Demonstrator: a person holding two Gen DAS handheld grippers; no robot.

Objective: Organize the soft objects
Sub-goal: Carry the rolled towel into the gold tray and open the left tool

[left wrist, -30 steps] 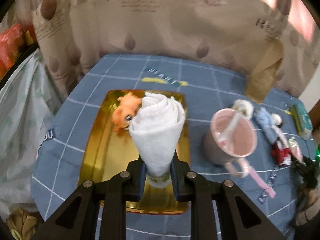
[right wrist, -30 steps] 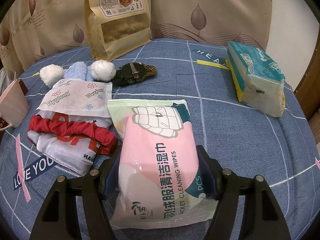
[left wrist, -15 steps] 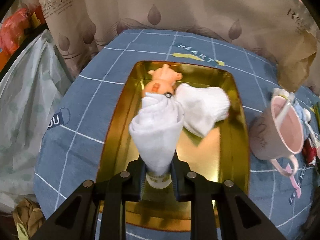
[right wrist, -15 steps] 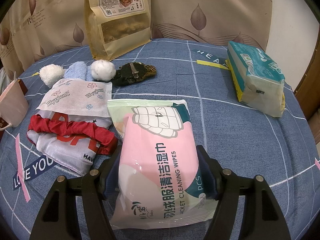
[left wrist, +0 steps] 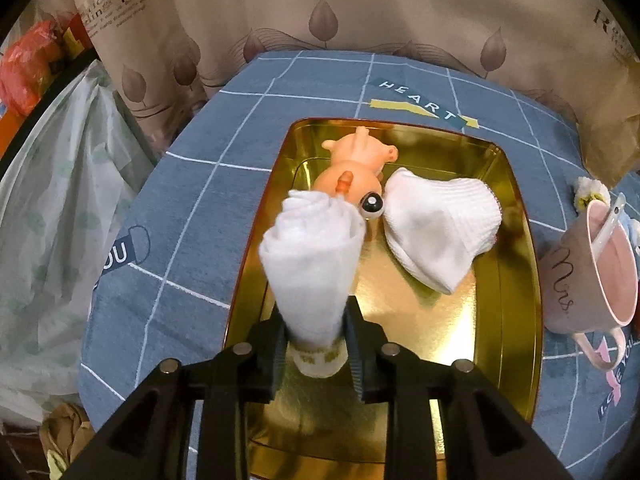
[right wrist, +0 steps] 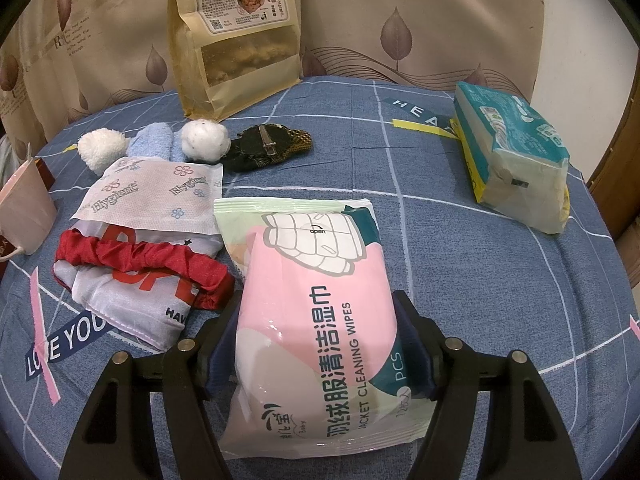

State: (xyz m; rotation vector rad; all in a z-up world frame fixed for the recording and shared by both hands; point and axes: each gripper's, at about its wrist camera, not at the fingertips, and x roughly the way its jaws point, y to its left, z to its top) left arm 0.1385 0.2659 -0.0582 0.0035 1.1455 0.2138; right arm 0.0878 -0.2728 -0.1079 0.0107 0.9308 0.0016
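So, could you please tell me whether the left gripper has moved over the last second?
Yes. The left gripper, shut on the rolled white sock, has advanced rightward over the gold tray, toward the second sock.

At the lower centre of the left wrist view, the narrow end of the rolled white sock [left wrist: 314, 256] disappears between the left gripper [left wrist: 316, 354] pads, and the sock covers part of the orange toy animal [left wrist: 352, 172] behind it. The pink mug [left wrist: 592, 268] is cut off by the right edge. In the right wrist view, the wipes pack [right wrist: 320, 312] hides the right gripper [right wrist: 320, 360] pads, and the paper snack bag [right wrist: 236, 36] runs off the top edge.
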